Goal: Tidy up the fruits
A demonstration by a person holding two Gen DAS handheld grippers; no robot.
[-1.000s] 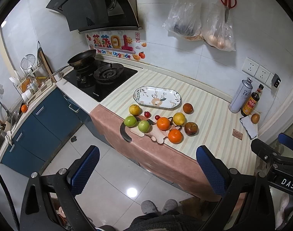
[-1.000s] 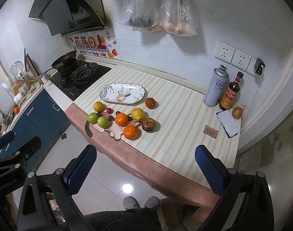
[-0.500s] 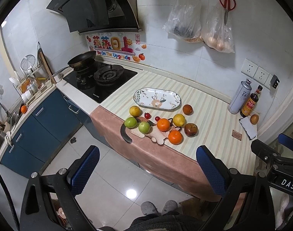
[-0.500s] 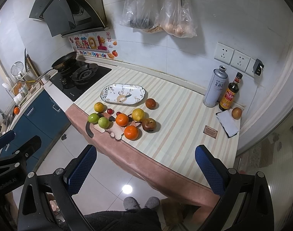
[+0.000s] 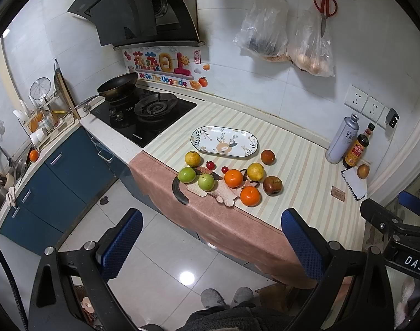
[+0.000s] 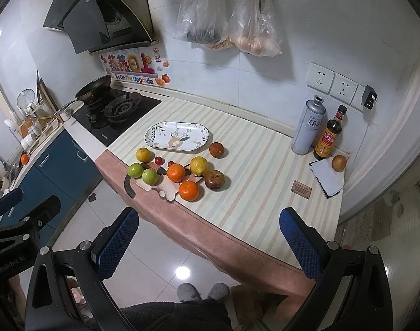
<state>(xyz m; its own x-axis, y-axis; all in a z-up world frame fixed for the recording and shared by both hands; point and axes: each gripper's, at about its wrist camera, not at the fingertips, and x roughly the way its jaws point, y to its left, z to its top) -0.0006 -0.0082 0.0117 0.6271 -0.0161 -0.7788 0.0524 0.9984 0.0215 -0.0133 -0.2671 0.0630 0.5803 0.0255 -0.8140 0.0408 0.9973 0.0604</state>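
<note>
Several fruits lie near the counter's front edge: two green ones [image 5: 187,174], two oranges [image 5: 233,178], two yellow ones [image 5: 255,171], a dark red apple [image 5: 272,185], a brown-red fruit [image 5: 267,157] and two small red ones [image 5: 210,165]. Some rest on a cat-shaped mat [image 5: 223,193]. An empty oval flowered plate [image 5: 224,141] lies behind them; it also shows in the right wrist view [image 6: 177,137]. My left gripper [image 5: 211,242] and right gripper [image 6: 208,241] are both open and empty, held high in front of the counter, well short of the fruits [image 6: 176,172].
A gas hob [image 5: 143,113] with a pan [image 5: 117,85] is at the left. A spray can [image 6: 308,125], sauce bottle [image 6: 328,138], notepad [image 6: 326,175] and another fruit [image 6: 339,162] stand at the back right. Bags [image 6: 229,16] and scissors hang on the wall.
Both views have shifted only slightly; the fruits and plate have not moved and both grippers stay open.
</note>
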